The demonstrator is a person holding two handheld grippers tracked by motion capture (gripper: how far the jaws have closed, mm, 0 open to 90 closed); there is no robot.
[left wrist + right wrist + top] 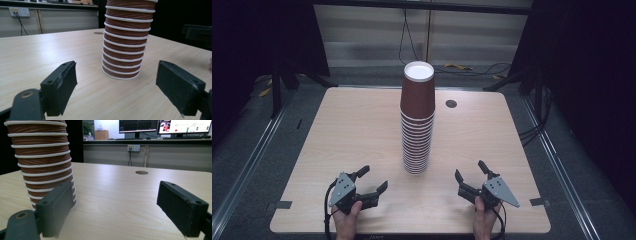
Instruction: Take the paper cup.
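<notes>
A pale wood-grain desk (362,130) carries a tall stack of brown ribbed paper cups with white rims (417,120) at its middle, bearing no readable writing. The left gripper (371,181) and right gripper (471,175) flank it, fingers spread open, empty.

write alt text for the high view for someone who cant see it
A tall stack of brown paper cups stands upside down mid-table on a light wooden table. Nearer the camera, a person's hands hold two tools, the left tool and right tool, each with jaws apart, empty and angled toward the stack from either side.
</notes>
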